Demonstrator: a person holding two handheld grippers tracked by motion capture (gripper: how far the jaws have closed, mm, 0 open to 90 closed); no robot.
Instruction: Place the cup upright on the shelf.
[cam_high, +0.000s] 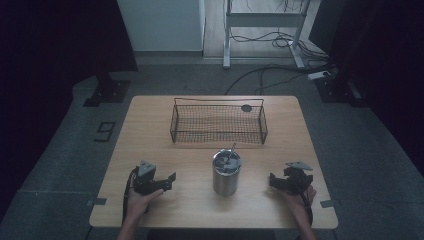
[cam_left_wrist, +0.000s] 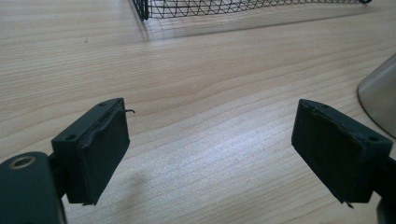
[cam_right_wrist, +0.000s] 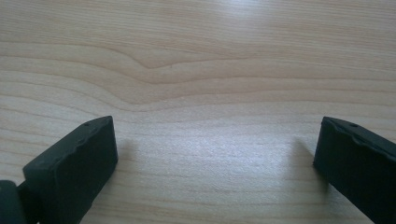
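Note:
A steel cup (cam_high: 226, 173) stands upright in the middle of the wooden table (cam_high: 150, 115), with metal utensils sticking out of its top. Its side edge (cam_left_wrist: 380, 98) also appears in the left gripper view. Behind it sits a black wire basket (cam_high: 218, 121), whose near corner (cam_left_wrist: 144, 9) shows at the top of the left gripper view. My left gripper (cam_high: 169, 181) rests on the table left of the cup, open (cam_left_wrist: 212, 149) and holding nothing. My right gripper (cam_high: 272, 181) rests right of the cup, open (cam_right_wrist: 217, 163) over bare wood.
A small dark round object (cam_high: 246, 107) lies at the basket's far right corner. Beyond the table are a white desk frame (cam_high: 262, 30), loose cables (cam_high: 280, 70) on the floor and dark stands at both sides.

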